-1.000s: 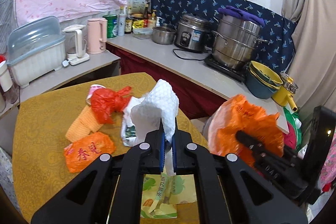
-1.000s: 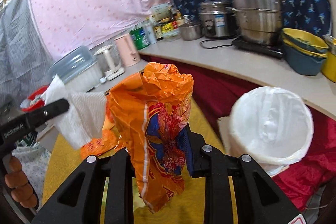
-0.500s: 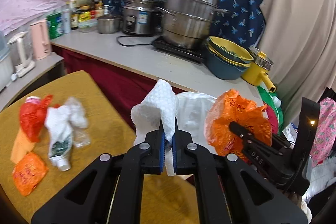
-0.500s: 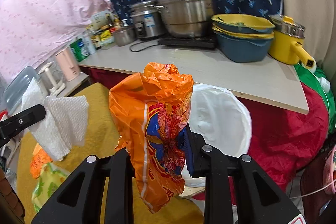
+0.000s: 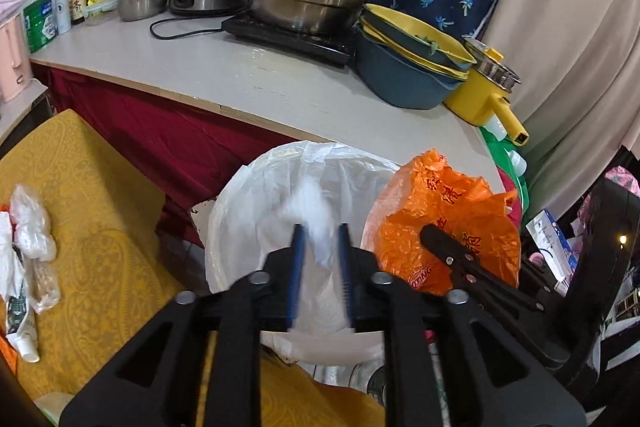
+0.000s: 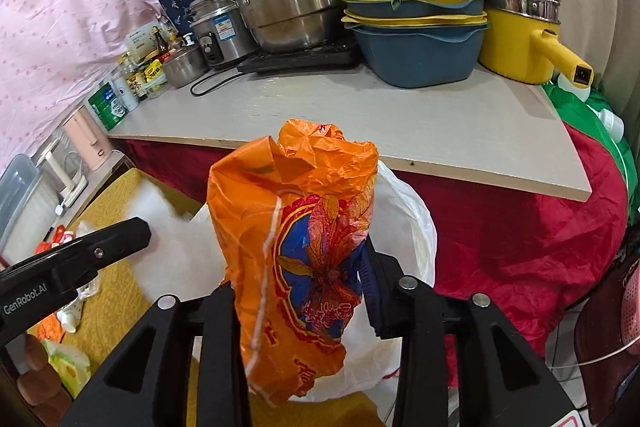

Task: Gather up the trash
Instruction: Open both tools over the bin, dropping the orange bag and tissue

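Orange bag (image 6: 296,251) fills your right gripper (image 6: 298,279), clamped; only your left view shows left gripper (image 5: 320,267) parted, blurred tissue (image 5: 316,215) over bin (image 5: 240,211).

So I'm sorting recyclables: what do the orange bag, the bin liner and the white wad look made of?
Orange bag: thin glossy plastic film, creased, with printed graphics. Bin liner: translucent whitish plastic, wrinkled over the rim. White wad: motion-blurred between the open left gripper's fingers; probably tissue or foam wrap, can't tell.
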`<state>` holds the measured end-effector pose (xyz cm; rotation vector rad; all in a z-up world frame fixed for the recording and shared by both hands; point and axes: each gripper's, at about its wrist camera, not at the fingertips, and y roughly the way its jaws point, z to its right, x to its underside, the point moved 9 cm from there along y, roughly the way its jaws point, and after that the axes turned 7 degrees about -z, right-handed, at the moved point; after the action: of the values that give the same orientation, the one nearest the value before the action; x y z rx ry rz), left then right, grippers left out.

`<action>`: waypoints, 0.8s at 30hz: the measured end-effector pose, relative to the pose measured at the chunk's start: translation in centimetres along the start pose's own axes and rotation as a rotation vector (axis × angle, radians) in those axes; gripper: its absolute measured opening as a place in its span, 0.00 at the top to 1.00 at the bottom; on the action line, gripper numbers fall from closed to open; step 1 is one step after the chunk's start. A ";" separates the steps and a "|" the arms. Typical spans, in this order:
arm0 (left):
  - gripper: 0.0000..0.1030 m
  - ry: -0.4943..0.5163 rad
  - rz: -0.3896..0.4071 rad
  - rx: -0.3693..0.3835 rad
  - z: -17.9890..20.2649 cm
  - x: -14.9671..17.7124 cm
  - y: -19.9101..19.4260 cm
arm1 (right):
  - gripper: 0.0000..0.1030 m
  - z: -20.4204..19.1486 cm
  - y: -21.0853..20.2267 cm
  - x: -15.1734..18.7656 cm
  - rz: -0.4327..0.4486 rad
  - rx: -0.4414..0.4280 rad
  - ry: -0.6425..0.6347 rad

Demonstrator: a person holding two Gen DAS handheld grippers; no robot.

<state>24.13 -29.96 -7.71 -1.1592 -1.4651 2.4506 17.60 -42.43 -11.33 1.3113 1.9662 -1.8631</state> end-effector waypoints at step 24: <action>0.29 -0.060 0.151 -0.122 -3.6 -0.2 -8.0 | 0.35 -5.4 -5.9 -1.4 0.107 -0.023 -0.049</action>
<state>24.05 -23.06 -2.35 -1.2730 -1.6213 2.5460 17.06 -37.64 -4.88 1.3240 1.8504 -1.8004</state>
